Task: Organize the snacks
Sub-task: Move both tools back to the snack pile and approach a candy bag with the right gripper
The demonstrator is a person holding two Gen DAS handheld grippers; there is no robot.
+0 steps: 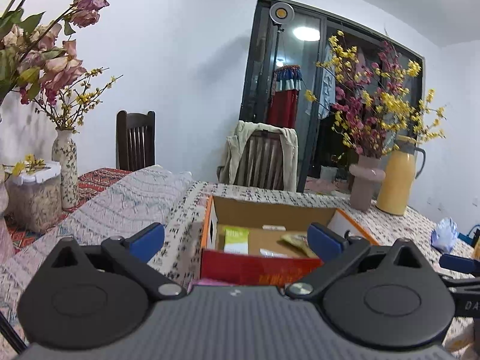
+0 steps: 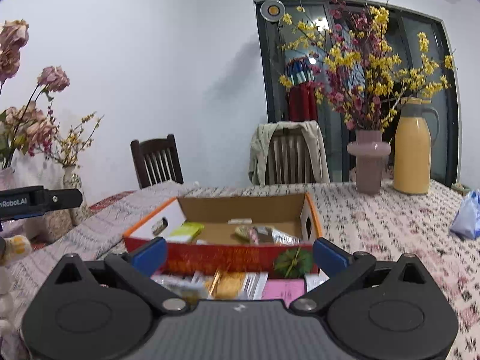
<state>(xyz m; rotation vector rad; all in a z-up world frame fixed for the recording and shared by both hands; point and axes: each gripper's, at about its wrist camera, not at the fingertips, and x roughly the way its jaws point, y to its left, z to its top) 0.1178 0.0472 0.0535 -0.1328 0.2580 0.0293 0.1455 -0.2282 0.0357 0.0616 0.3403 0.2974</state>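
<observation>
The open cardboard box [image 2: 240, 210] sits on the desk [image 2: 390, 228] straight ahead, its top uncovered, so there is room to come down into it from above. Its red front wall [image 2: 228, 258] stands between the right gripper [image 2: 239, 253] and the inside, and a few packets [image 2: 264, 234] lie on the floor of the box. Flat packets [image 2: 228, 283] lie on the cloth just before that wall. To the right the cloth is bare up to a blue bag [image 2: 468, 216]. A pink vase [image 2: 368, 162] and a yellow jug [image 2: 412, 156] stand well behind the box. The left gripper [image 1: 237, 238] has its fingers [image 1: 148, 240] spread wide, with the box between them.
</observation>
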